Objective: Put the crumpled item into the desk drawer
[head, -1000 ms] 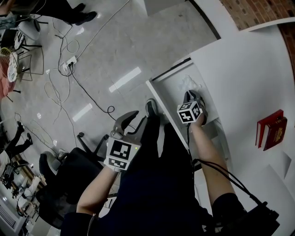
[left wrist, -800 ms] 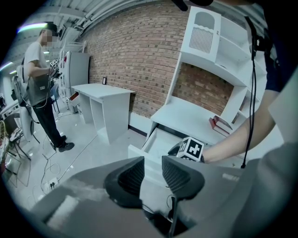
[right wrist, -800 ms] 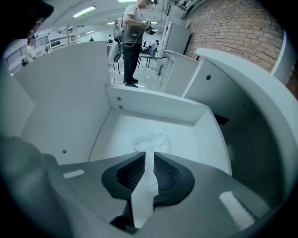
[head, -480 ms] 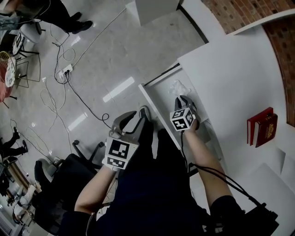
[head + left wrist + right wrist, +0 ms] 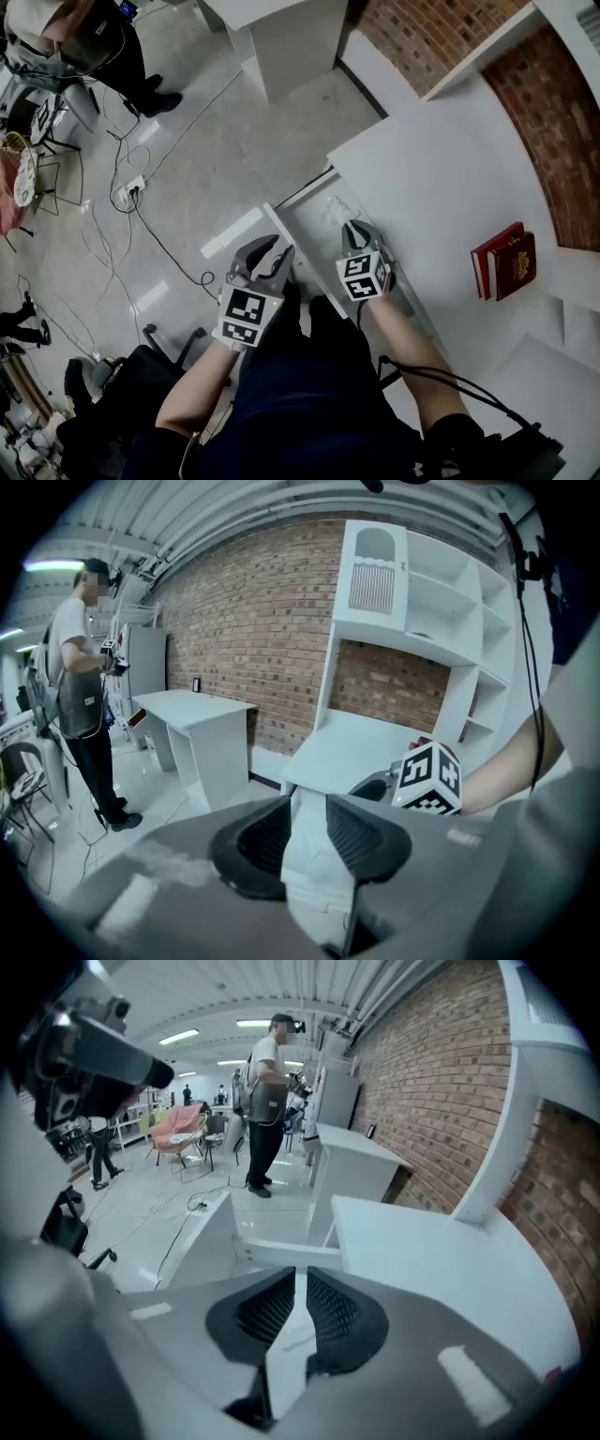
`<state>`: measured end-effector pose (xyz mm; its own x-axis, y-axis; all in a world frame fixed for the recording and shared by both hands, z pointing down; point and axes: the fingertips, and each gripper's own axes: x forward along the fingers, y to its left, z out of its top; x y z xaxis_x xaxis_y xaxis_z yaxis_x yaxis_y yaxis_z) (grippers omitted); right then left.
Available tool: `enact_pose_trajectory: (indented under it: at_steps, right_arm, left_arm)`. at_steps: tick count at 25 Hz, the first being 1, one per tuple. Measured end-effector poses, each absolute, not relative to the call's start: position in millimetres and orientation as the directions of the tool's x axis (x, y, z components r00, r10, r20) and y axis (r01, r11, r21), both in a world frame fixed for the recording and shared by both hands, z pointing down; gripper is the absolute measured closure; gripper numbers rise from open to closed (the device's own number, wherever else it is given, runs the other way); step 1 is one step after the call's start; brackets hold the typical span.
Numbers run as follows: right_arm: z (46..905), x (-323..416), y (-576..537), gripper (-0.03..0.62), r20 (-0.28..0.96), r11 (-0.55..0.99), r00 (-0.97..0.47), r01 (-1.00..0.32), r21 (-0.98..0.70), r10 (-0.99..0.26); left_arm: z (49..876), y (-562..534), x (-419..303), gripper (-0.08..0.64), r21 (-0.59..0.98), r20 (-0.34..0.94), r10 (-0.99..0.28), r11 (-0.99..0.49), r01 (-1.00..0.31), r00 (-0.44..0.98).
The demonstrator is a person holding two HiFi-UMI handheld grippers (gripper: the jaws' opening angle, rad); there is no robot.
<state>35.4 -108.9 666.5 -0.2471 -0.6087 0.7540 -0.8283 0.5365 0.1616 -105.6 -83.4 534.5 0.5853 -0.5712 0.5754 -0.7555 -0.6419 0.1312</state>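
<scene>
The white desk drawer stands pulled out from the desk. A crumpled white item lies inside it at the far end. My right gripper hovers over the drawer just short of the item; its jaws are closing to a narrow gap with nothing between them. In the right gripper view the drawer's white wall shows ahead and the item is hidden. My left gripper hangs open and empty by the drawer's outer side; its own view looks along the drawer.
Red books lie on the desk at the right. A brick wall and white shelving rise behind. Cables trail over the floor, an office chair stands at my left, and a person stands farther off.
The head view has swung up toward the brick wall. Both grippers have drawn slightly closer together; the crumpled item stays in the drawer ahead of the right gripper.
</scene>
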Motion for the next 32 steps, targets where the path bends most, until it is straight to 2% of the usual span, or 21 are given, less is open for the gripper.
enact_pose_trajectory:
  at_steps: [9,19,25,32]
  right_arm:
    - [527.2,66.5,-120.2,0.577,0.53,0.438,-0.321,-0.892,0.109,-0.785]
    - [394.4,99.1,-122.2,0.589,0.28,0.399,-0.371,-0.916,0.05,-0.886]
    - [332.5,113.3,-117.3,0.589,0.143,0.381,-0.375,-0.925,0.015,-0.916]
    - [298.1,129.1,-106.0,0.589,0.067,0.378,-0.375,-0.925,0.036,-0.925]
  left_arm:
    - [473.3,-103.1,-79.1,0.434,0.054,0.484,-0.651,-0.645,-0.762,0.585]
    - [390.2,-112.3,-36.7,0.436,-0.03,0.32,-0.722,-0.654,-0.756,0.613]
    - [333.2,-112.5,-16.1,0.49,-0.084,0.178,-0.773,-0.628,-0.774,0.608]
    - [299.7,-106.6,2.0,0.557,-0.059,0.089,-0.789,-0.613,-0.788,0.607]
